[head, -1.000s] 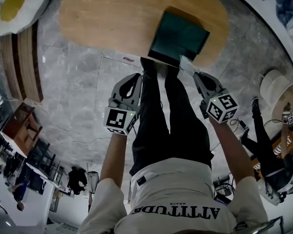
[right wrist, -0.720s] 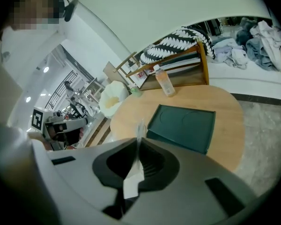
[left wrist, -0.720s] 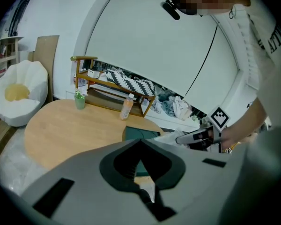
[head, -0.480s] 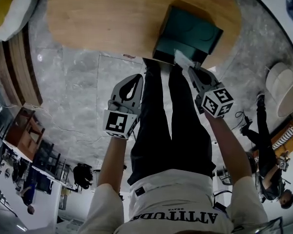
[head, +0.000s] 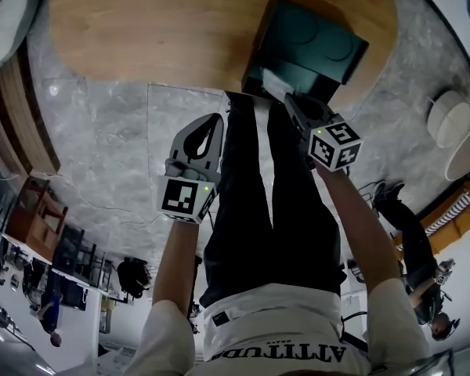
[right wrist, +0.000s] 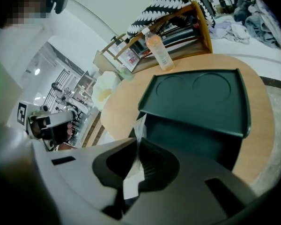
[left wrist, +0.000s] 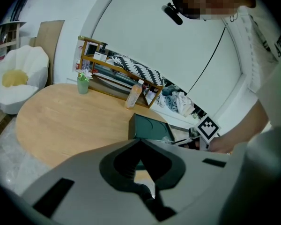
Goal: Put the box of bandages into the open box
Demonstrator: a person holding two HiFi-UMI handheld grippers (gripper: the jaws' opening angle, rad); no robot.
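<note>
A dark green open box [head: 309, 49] stands on the near edge of an oval wooden table [head: 157, 30]. In the right gripper view its lid [right wrist: 201, 97], with two round dents, is raised over a dark hollow. My right gripper [head: 286, 99] is shut on the box of bandages [head: 272, 84], a thin white pack [right wrist: 139, 130] sticking out past the jaws, right at the green box's near edge. My left gripper [head: 218, 120] hangs lower left of the green box [left wrist: 152, 128], over the floor, its jaws closed on nothing.
At the table's far side stand a drink bottle [right wrist: 159, 50], a green cup [left wrist: 83, 85] and a wooden rack [left wrist: 112, 71]. A white and yellow cushion seat [left wrist: 16, 76] sits left of the table. My legs [head: 258, 202] are between the grippers, above a grey marble floor [head: 117, 147].
Both grippers have sunk and moved toward the table. The right one has carried the bandage pack up to the green box's near edge; the left stays short of the table.
</note>
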